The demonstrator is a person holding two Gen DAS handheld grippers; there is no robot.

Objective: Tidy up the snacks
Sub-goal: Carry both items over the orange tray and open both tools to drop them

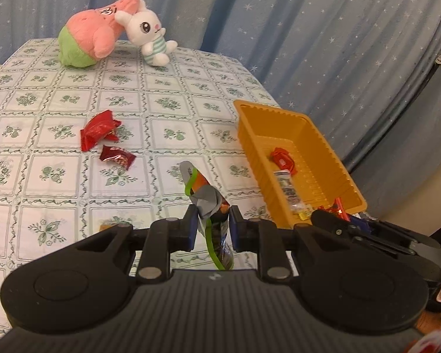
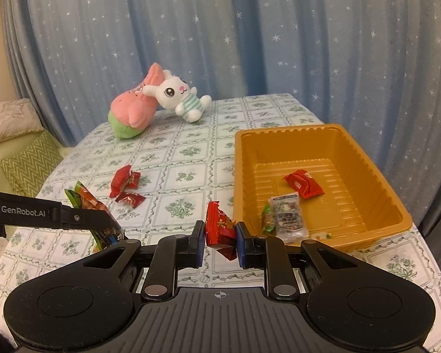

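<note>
My left gripper [image 1: 212, 226] is shut on a green-edged orange and grey snack packet [image 1: 206, 198], held above the table left of the orange tray [image 1: 326, 158]. It also shows in the right wrist view [image 2: 97, 214]. My right gripper [image 2: 219, 236] is shut on a red snack packet [image 2: 220, 228], just left of the tray's [image 2: 364, 161] near corner. The tray holds a red packet [image 2: 302, 183], a clear printed packet [image 2: 288, 219] and a small green one [image 2: 268, 220]. Two red packets [image 1: 101, 129] and a dark red one [image 1: 117, 156] lie on the tablecloth.
A pink and green plush [image 1: 94, 38] and a white bunny plush [image 1: 150, 33] lie at the table's far end. A blue starred curtain [image 2: 250, 29] hangs behind. Cushions [image 2: 23, 158] sit on a seat to the left. The tray stands near the table's right edge.
</note>
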